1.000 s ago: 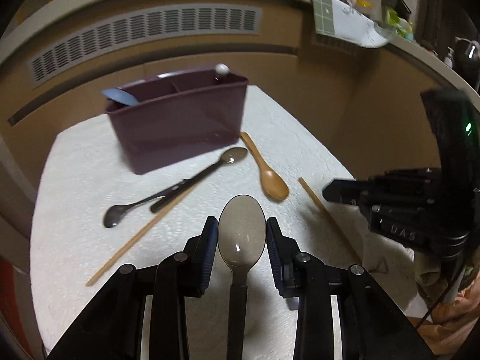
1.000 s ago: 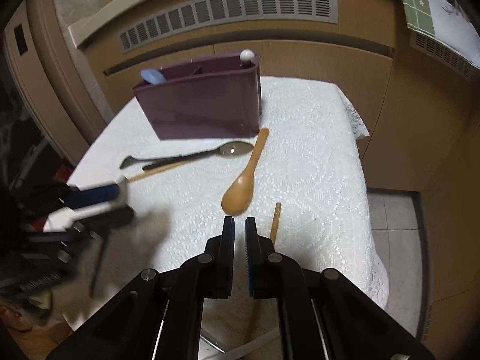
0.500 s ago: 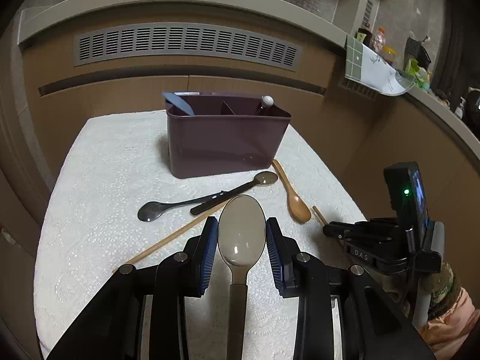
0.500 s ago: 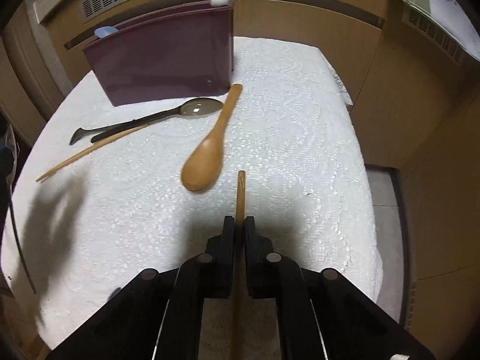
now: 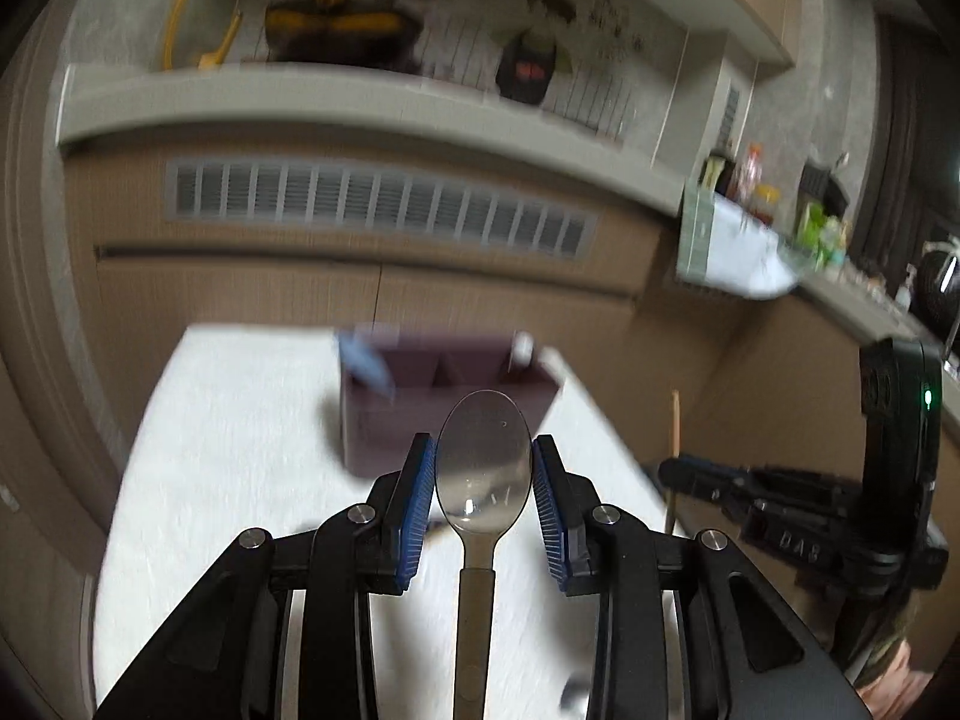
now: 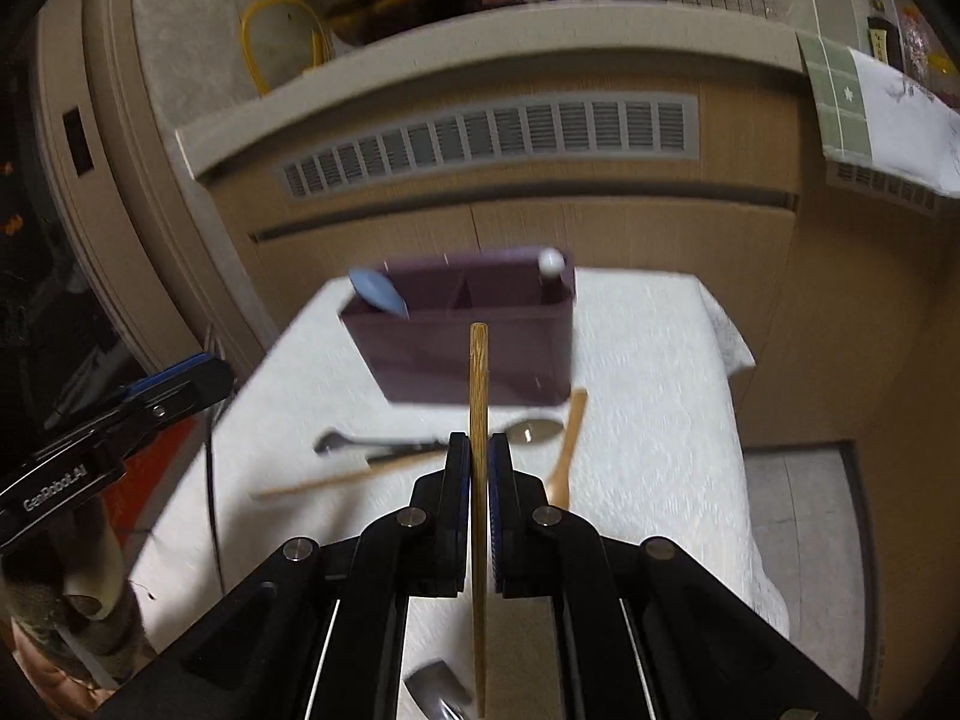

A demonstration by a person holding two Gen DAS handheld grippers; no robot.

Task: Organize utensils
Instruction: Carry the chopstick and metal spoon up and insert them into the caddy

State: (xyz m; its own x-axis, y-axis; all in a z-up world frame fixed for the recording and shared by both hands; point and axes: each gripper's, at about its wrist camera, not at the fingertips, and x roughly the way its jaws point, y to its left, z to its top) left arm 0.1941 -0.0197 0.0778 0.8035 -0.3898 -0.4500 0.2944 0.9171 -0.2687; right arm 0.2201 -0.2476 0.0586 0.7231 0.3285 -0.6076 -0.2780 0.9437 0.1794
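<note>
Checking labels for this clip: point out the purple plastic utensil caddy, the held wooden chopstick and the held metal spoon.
Purple plastic utensil caddy [image 6: 468, 360], right wrist view, front wall.
Wooden chopstick [image 6: 478, 384], right wrist view, upper shaft.
Metal spoon [image 5: 483, 462], left wrist view, bowl.

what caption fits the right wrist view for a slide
Right tool shut on a wooden chopstick, raised toward the purple utensil caddy on the white cloth.

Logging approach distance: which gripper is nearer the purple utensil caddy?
Left, seemingly. The left gripper, holding a spoon, looks closer to the caddy; the right gripper, holding a chopstick, sits farther back.

Clear spoon [image 5: 483, 468] gripped, wooden chopstick [image 6: 478, 420] gripped upright
</note>
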